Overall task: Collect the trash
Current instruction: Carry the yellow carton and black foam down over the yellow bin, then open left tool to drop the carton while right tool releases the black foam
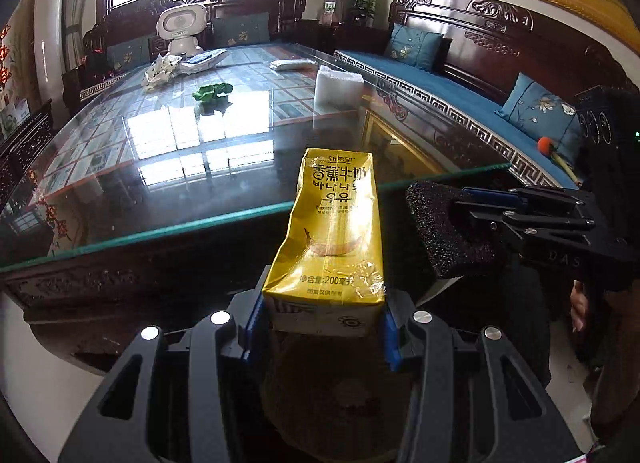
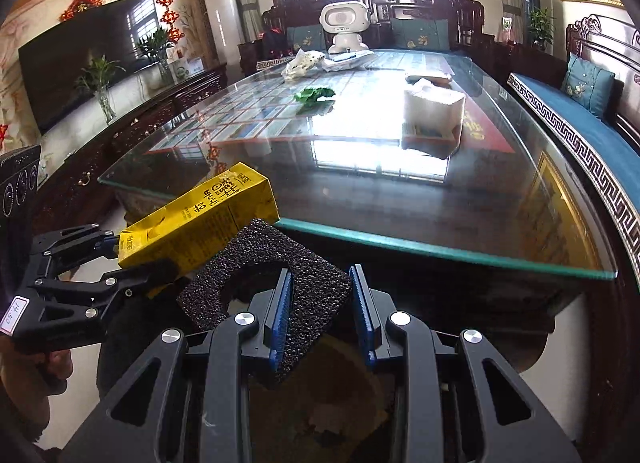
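The left gripper (image 1: 326, 315) was clamped on a yellow milk carton (image 1: 334, 231), its blue pads pressed against the carton's lower sides, and the carton stuck out forward, held off the bench just short of its near glass edge. The carton was dented along one side. In the right wrist view the same carton (image 2: 200, 223) appeared at the left, tilted, with the left gripper (image 2: 132, 259) closed around its base.

The right gripper (image 2: 322, 311) was clamped on a black foam block (image 2: 264, 275), the piece wedged between the blue pads and angled out to the left, close beside the carton; whether the two touched could not be told. From the left wrist view the foam block (image 1: 444, 231) hung at the right, in front of the bench's near edge, with the right gripper (image 1: 472, 219) coming in from the right side.

The glass-topped bench (image 1: 160, 183) stretched away beyond both grippers. On it, toward the middle, lay a crumpled green wrapper (image 1: 213, 92), and to its right stood a white tissue pack (image 1: 338, 89). Farther off at the left sat a crumpled white bag (image 1: 160, 71), and at the far end stood a small white robot toy (image 1: 182, 29). A blue-cushioned sofa (image 1: 460, 99) ran along the right side.
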Demonstrator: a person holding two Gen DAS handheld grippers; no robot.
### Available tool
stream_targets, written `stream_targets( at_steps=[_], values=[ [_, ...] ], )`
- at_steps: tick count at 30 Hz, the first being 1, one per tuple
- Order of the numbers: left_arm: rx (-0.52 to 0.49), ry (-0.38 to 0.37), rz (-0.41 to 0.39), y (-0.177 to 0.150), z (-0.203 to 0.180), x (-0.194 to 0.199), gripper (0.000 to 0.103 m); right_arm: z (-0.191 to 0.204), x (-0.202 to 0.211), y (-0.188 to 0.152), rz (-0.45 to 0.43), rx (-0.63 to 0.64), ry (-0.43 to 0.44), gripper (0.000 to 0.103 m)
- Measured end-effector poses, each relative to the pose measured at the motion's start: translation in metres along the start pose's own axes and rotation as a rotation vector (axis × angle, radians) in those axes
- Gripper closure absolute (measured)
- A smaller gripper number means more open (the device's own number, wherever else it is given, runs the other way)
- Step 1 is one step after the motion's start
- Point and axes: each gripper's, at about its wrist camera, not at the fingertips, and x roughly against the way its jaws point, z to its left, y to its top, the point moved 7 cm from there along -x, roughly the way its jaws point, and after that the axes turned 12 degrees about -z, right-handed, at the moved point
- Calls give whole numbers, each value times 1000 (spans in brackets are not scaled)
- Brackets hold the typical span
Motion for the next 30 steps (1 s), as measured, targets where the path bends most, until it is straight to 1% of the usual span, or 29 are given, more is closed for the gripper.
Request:
stream_targets(
  at_steps=[4,7,10,14,16,19,24,26,30],
  values=[
    [7,2,32,-33,-4,8,57,9,5,-31,30,-5,4,74],
    [12,-12,79,-57,-8,5,57,13,6,-53,58,-20,11,74],
    [13,-5,130,-83,-11,-1,57,16,7,-73,86,-34,10,74],
    [17,-21,203,-115,-17,-11,57,15,8,-92,122,-51,2,74],
    [7,-31,240,-128,-19,-16,57,15,8,-99,138,-55,1,74],
    [22,-47,293,-145,-21,-23,56,13,8,-107,152,-57,-3,74],
    [4,-66,339,-160,-28,-32,56,10,5,-118,170,-65,-12,74],
    [10,-75,350,-163,-30,-35,51,9,4,-120,175,-71,-11,74],
    [18,-68,359,-165,-27,-40,50,9,1,-123,186,-71,-10,74]
  ],
)
